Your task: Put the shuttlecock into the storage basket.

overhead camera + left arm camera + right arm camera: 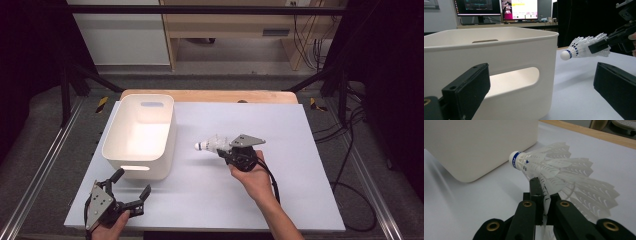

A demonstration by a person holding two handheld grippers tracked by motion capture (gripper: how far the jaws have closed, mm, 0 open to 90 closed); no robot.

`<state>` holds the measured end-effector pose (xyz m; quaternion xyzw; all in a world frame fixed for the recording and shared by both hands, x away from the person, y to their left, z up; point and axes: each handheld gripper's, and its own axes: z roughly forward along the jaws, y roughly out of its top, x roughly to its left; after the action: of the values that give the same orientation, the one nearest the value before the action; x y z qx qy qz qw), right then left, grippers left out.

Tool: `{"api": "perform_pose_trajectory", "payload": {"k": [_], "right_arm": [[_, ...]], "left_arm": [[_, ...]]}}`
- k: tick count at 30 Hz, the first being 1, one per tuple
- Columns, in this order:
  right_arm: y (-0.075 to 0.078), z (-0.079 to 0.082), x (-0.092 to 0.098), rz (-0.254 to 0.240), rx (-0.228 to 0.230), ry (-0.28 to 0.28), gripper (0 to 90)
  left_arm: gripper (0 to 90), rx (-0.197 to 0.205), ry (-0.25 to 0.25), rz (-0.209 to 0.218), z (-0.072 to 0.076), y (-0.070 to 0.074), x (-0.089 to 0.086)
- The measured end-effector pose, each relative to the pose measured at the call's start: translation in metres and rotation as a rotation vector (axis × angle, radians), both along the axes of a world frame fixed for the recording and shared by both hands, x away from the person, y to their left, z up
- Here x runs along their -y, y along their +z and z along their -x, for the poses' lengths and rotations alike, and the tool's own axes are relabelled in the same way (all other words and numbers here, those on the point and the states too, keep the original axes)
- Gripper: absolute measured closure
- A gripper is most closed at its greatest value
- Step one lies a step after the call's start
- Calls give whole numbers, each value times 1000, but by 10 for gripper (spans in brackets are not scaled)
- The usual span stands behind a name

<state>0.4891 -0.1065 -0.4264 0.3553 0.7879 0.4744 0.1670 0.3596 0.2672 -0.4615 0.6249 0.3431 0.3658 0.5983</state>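
While the right gripper [226, 148] pinches the shuttlecock [210, 145] by its skirt, aloft just right of the white bin [140, 136], carry it cork-first over the rim before releasing. Near the bin's front corner, the left gripper [131, 185] rests open, holding nothing.

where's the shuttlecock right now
In the high view the shuttlecock sits near the table's middle, clamped by its skirt in the right gripper, cork pointing at the white bin to its left.
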Motion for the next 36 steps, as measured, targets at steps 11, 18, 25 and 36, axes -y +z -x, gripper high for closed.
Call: {"api": "perform_pose_trajectory", "payload": {"k": [11, 18, 25, 36], "right_arm": [[17, -3, 3, -5, 26, 0, 894], [32, -6, 3, 0, 46, 3, 894], [48, -10, -1, -11, 61, 17, 894], [72, -15, -12, -17, 87, 37, 894]], "left_arm": [[8, 1, -1, -1, 0, 0, 0], [8, 2, 1, -1, 0, 0, 0], [8, 5, 6, -6, 0, 0, 0], [8, 6, 10, -10, 0, 0, 0]]}}
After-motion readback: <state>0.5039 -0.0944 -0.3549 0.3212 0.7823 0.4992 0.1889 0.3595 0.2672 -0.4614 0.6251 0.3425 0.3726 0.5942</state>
